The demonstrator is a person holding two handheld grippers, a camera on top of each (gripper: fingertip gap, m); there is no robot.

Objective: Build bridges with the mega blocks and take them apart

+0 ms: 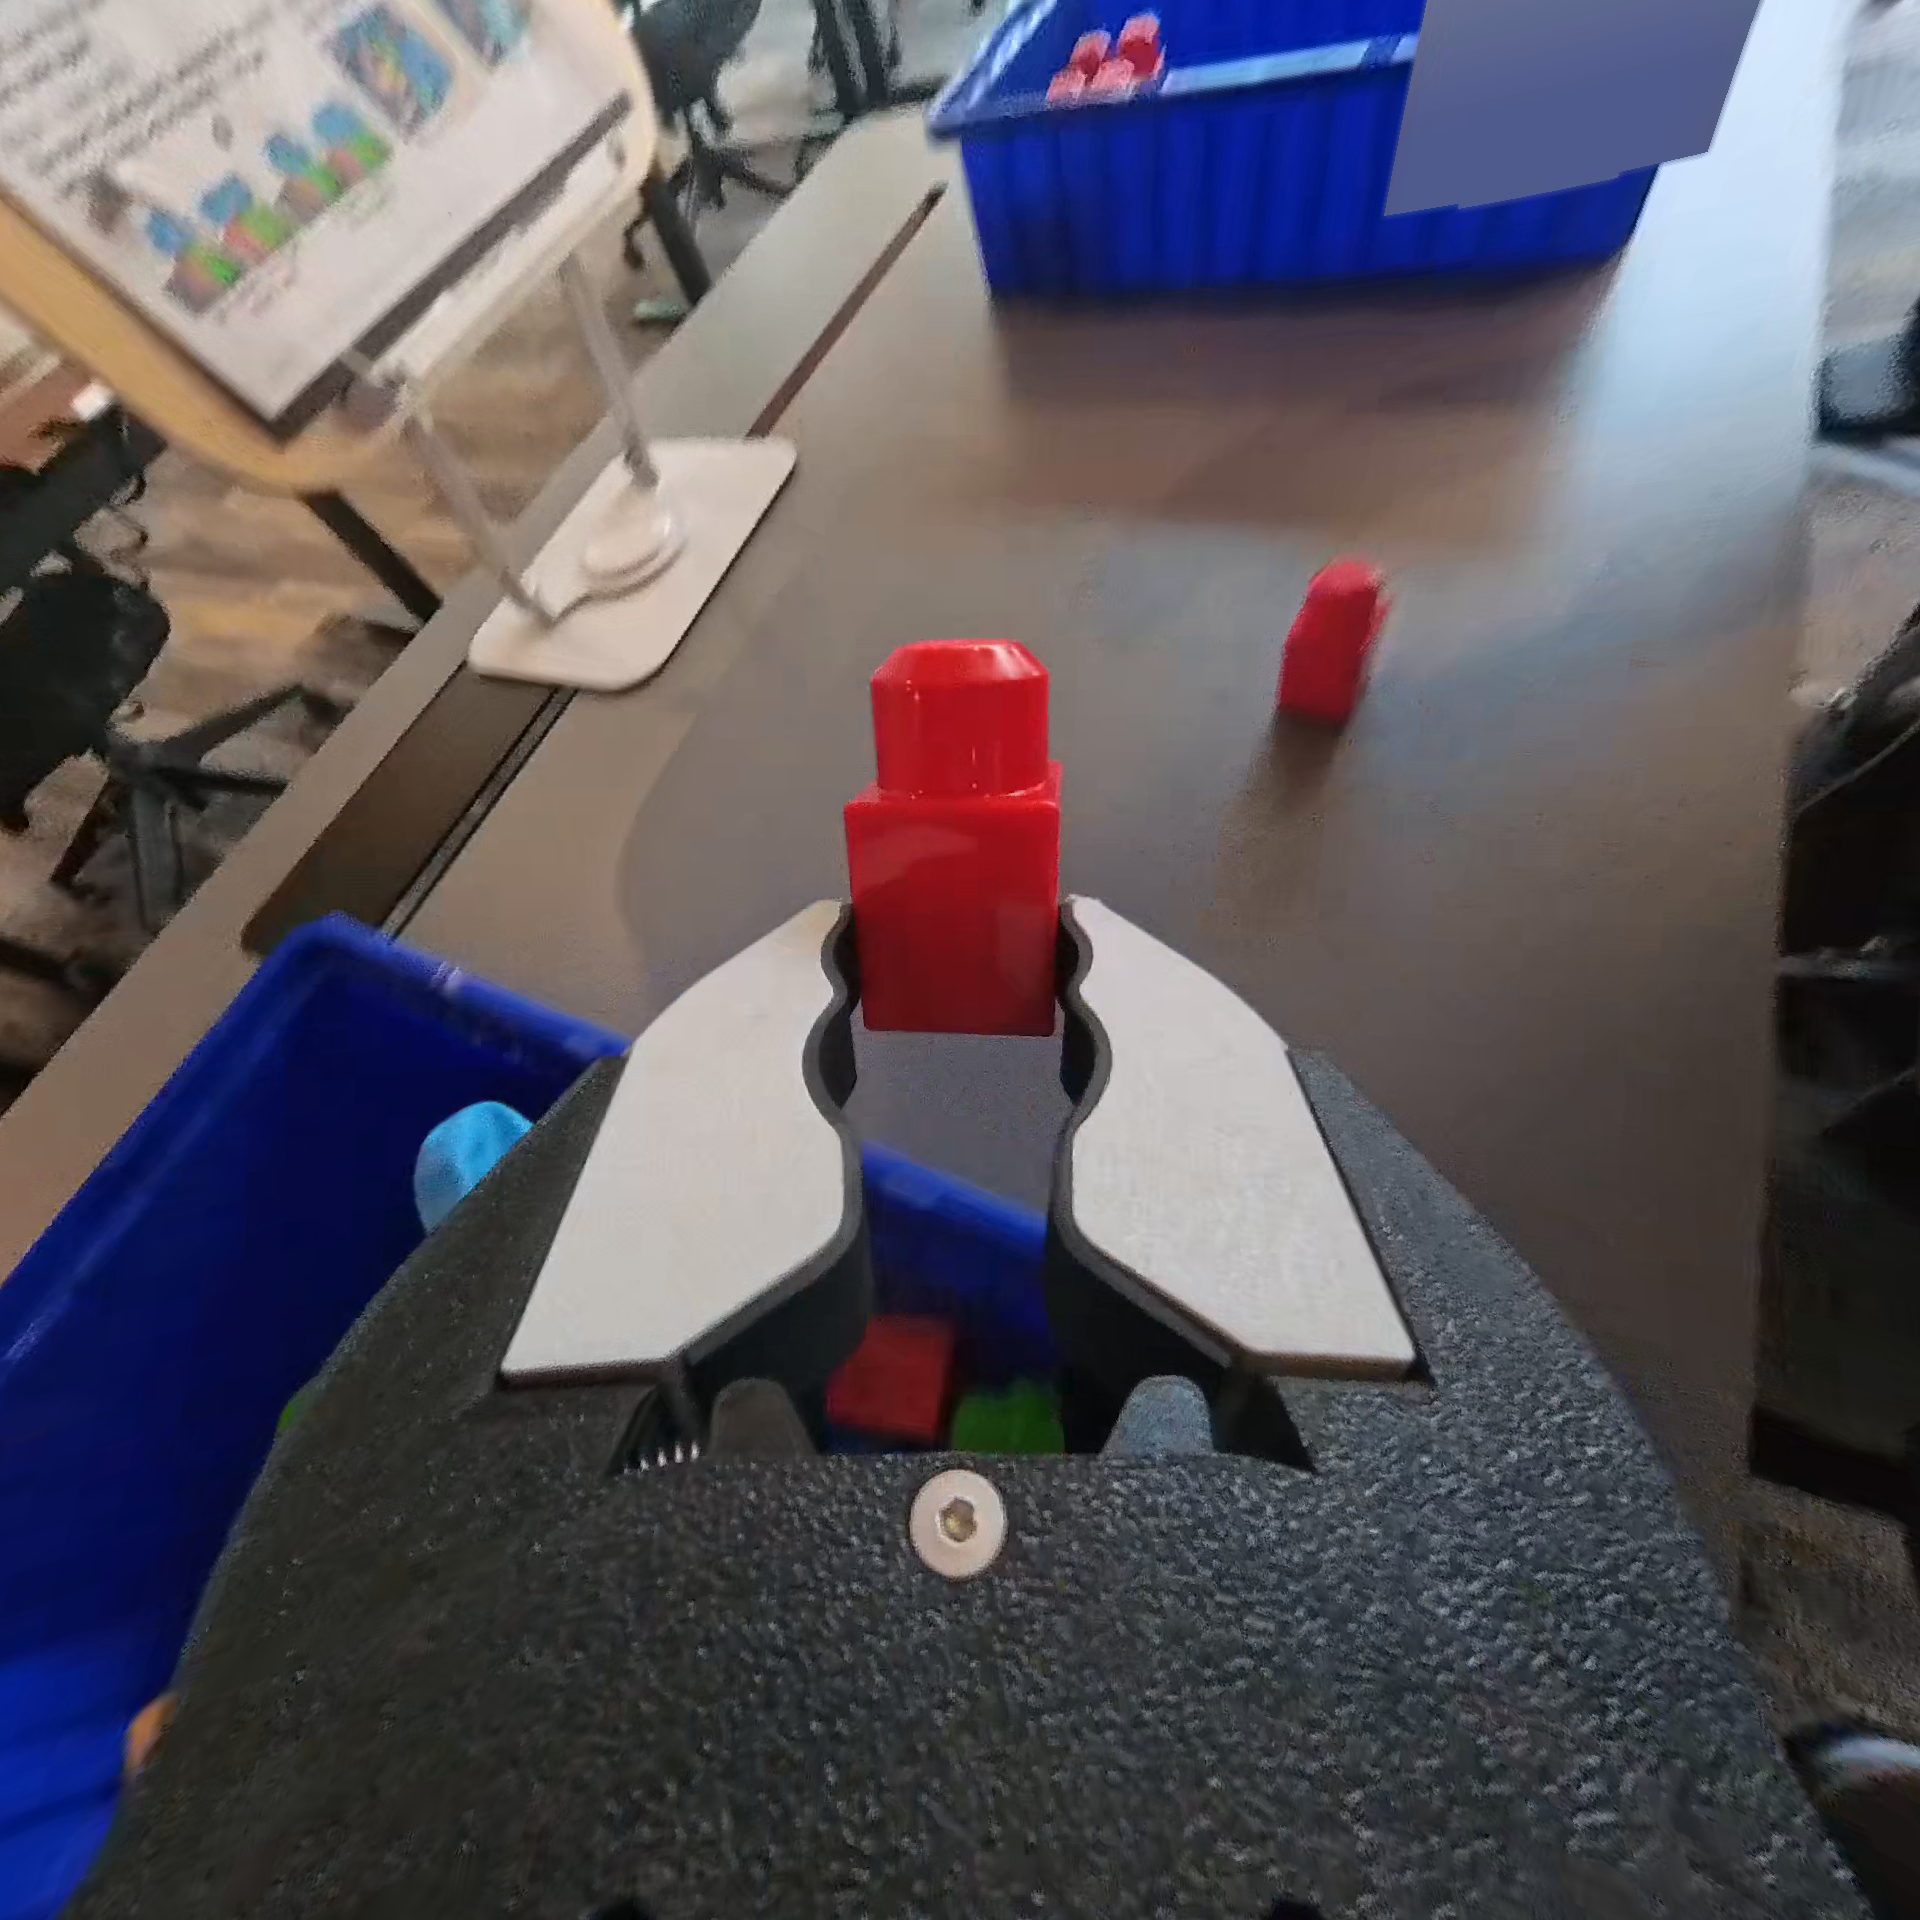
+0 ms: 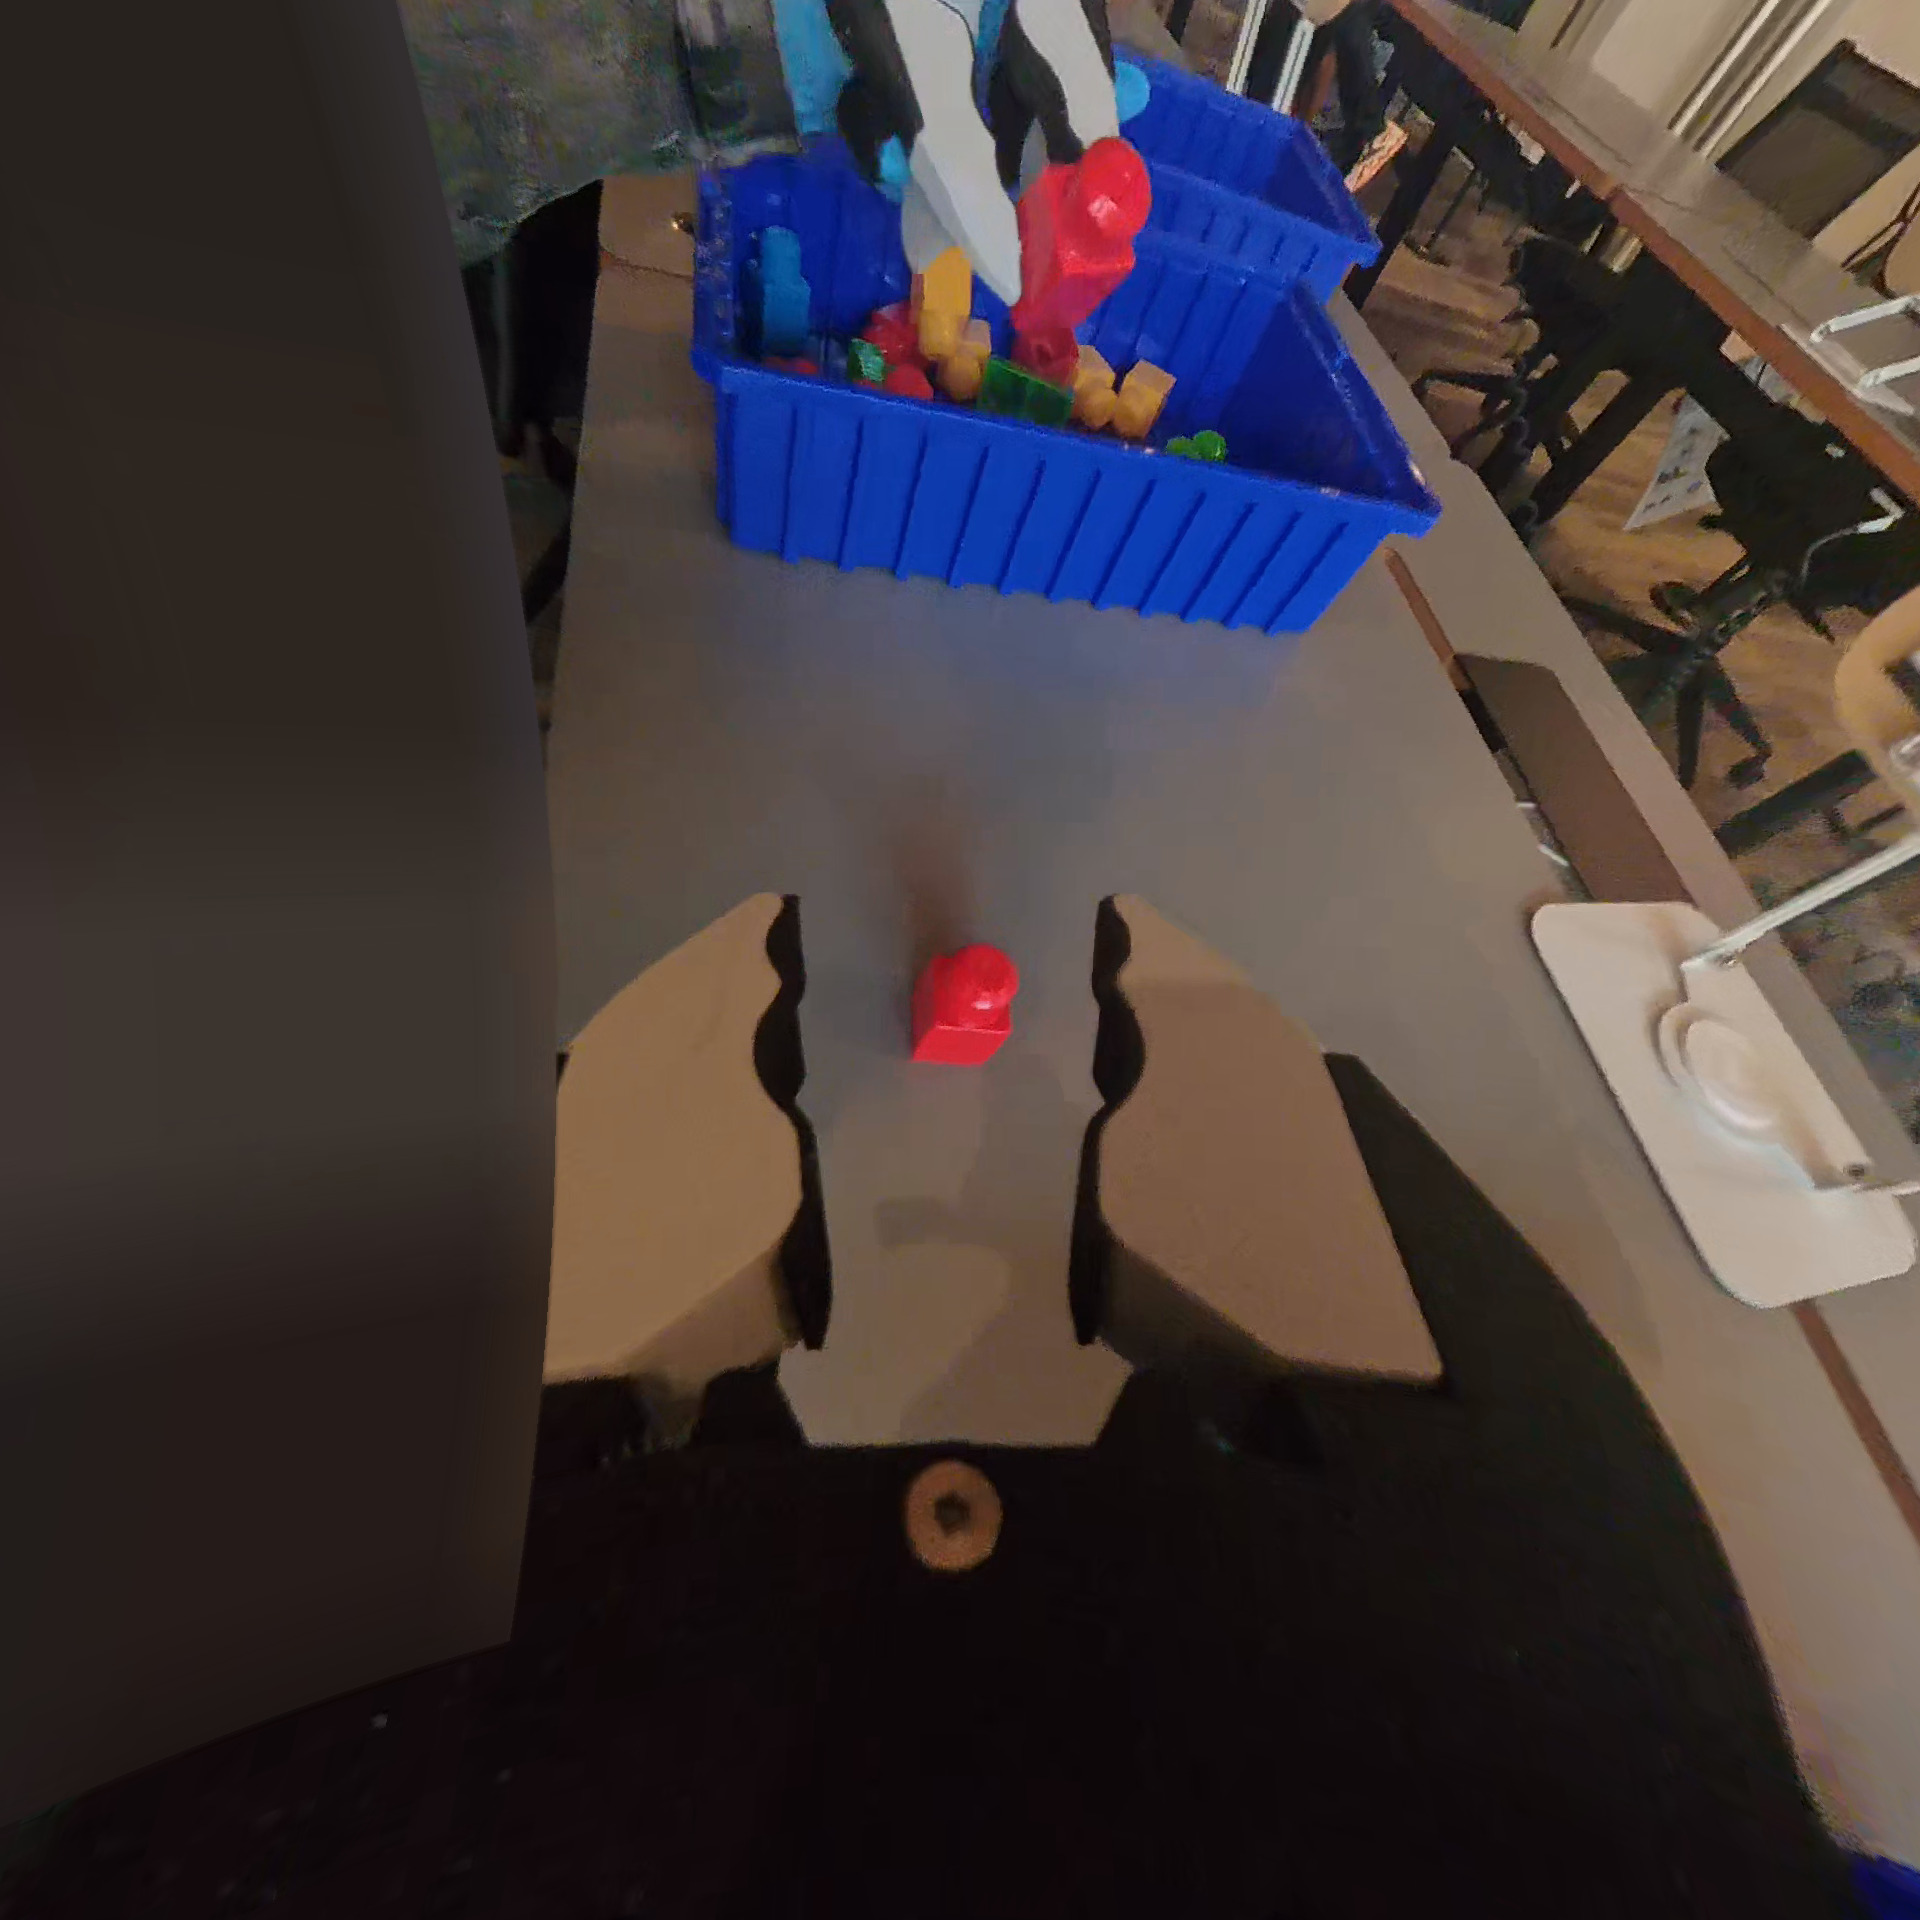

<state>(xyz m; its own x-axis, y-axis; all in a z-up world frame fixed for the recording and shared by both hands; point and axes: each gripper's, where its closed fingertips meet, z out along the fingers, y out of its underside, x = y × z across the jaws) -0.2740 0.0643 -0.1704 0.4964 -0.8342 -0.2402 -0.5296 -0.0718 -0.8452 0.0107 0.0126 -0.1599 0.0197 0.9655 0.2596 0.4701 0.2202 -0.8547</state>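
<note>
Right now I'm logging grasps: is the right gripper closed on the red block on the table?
No: the right gripper is open, and the red block stands untouched between its fingers.

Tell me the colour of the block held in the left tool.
Red. The block clamped in the left tool shows best in the left wrist view.

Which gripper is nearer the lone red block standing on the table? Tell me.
Right. The right gripper hovers open directly over the lone red block; the left gripper, gripping another red block, is back above the blue bin.
</note>
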